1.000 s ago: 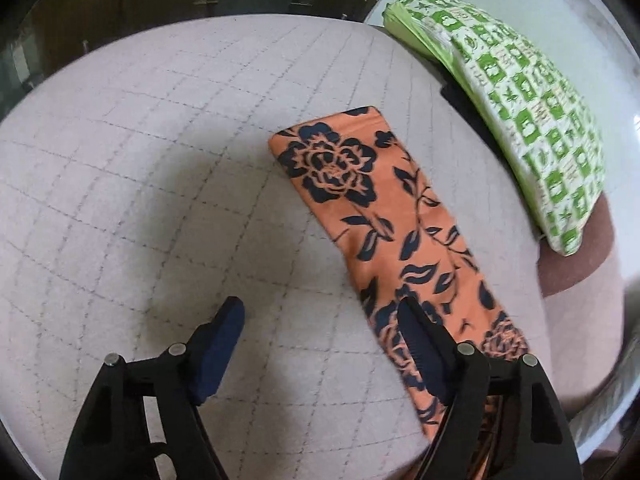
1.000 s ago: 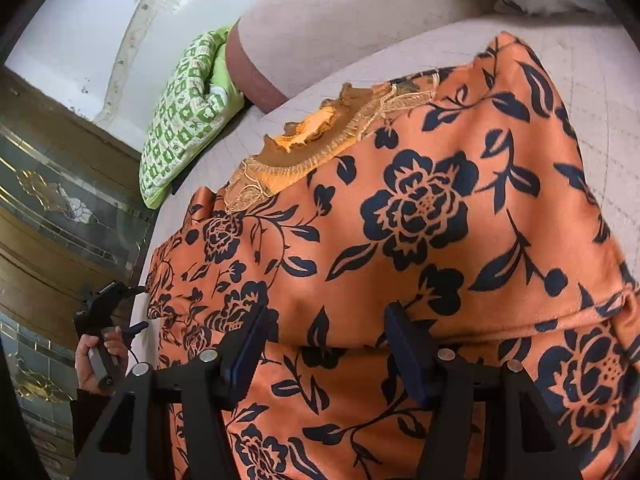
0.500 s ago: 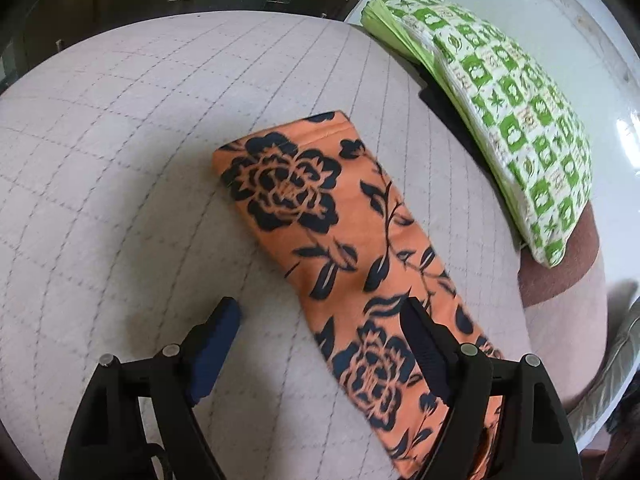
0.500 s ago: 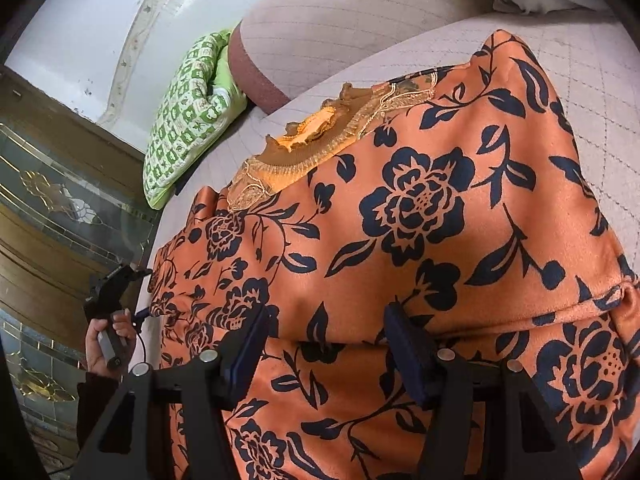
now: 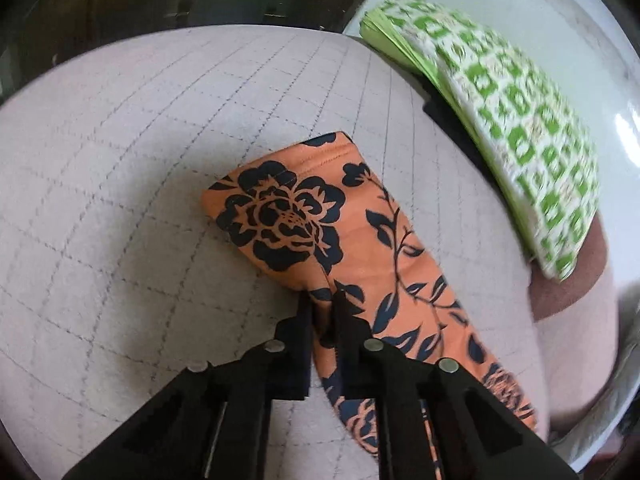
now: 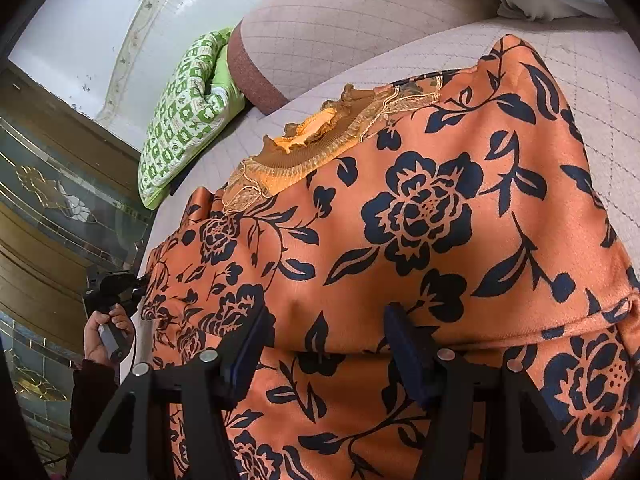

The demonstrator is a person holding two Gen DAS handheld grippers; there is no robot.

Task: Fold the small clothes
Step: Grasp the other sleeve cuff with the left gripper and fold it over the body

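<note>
We work over a pale quilted bed cover (image 5: 120, 184) stitched in a diamond grid, which fills most of the left wrist view and shows again behind the cloth in the right wrist view. On it lies the orange garment with dark blue flowers (image 6: 420, 216), spread flat across nearly the whole right wrist view, its gathered lace-trimmed neckline (image 6: 320, 140) at the far side. One sleeve (image 5: 320, 208) of the garment stretches out over the cover, its hemmed cuff end pointing away from us in the left wrist view.

Beside the bed, against a white wall, a green-and-white patterned cushion (image 5: 516, 136) leans at the cover's far edge, next to a brown-trimmed bolster (image 6: 320, 40).

Our left gripper (image 5: 322, 300) has its two fingers drawn together on the near edge of the sleeve, with a fold of the orange cloth pinched between the pads. In the right wrist view we see it small at the left, held by our left hand (image 6: 108, 332) at the sleeve's end.

Our right gripper (image 6: 328, 328) hovers over the body of the garment with its fingers well apart and nothing between them; whether the tips touch the cloth we cannot tell.
</note>
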